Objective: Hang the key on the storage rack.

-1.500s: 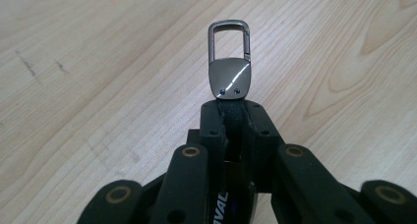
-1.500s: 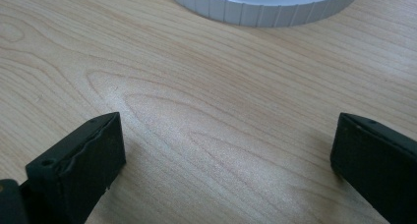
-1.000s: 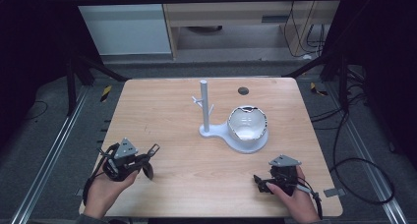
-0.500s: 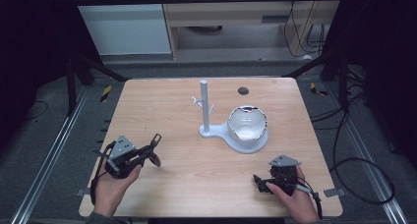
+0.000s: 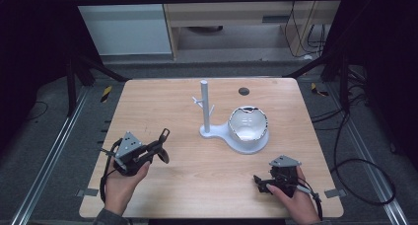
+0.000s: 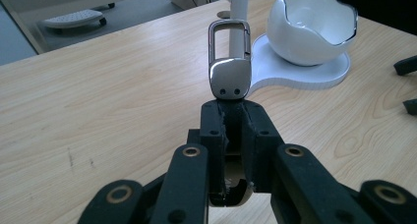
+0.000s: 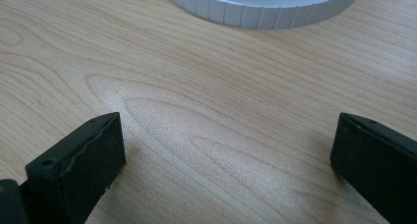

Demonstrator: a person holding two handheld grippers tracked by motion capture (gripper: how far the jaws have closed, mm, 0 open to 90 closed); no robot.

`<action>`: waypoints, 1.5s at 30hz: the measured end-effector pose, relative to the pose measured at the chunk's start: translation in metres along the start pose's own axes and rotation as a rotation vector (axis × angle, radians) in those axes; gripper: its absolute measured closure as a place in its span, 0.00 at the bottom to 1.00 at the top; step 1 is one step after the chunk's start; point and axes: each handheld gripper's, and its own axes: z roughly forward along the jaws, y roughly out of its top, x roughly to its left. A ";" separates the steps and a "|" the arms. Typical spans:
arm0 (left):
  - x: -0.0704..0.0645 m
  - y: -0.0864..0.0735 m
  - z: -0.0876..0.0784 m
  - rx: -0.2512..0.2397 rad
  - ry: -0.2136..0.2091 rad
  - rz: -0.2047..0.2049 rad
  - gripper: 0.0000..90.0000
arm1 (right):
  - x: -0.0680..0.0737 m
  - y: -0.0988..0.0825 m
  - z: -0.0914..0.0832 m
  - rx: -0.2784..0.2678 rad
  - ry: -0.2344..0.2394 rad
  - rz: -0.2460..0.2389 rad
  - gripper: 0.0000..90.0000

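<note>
Plainly, unmarked silver key clip (image 6: 230, 62).

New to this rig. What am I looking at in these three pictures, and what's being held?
No robot arm here: a person holds a two-jaw tool in each hand at a light wooden table. The high view looks down from above the person's side. The other two pictures come from cameras riding on each tool, looking along its black jaws.

The left tool is shut on a shiny silver metal key-ring clip with an oblong loop, which sticks up from between its jaws. The right tool rests low near the table's front edge with its jaws wide apart and nothing between them.

On the table stands a white stand with an upright post and short pegs; its base carries a white cracked-egg-shaped bowl.
</note>
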 end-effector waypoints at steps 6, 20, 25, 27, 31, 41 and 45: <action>-0.006 0.010 0.004 -0.022 -0.006 0.005 0.89 | 0.000 0.000 0.000 0.001 0.000 0.003 0.00; -0.027 0.034 0.022 -0.052 -0.027 0.039 0.89 | 0.001 0.001 0.001 0.000 0.004 0.002 0.00; -0.027 0.053 0.031 -0.065 -0.032 0.036 0.89 | 0.000 0.001 0.001 0.000 0.004 0.002 0.00; -0.027 0.056 0.032 -0.068 -0.032 0.036 0.89 | 0.000 0.001 0.001 -0.001 0.003 -0.001 0.00; -0.025 0.071 0.041 -0.073 -0.008 0.037 0.89 | 0.001 0.001 0.001 0.000 0.001 0.000 0.00; -0.028 0.088 0.062 -0.057 0.016 0.060 0.89 | 0.000 0.001 0.001 0.000 0.003 0.000 0.00; -0.028 0.089 0.066 -0.055 0.025 0.059 0.89 | 0.001 0.001 0.001 0.000 0.003 0.000 0.00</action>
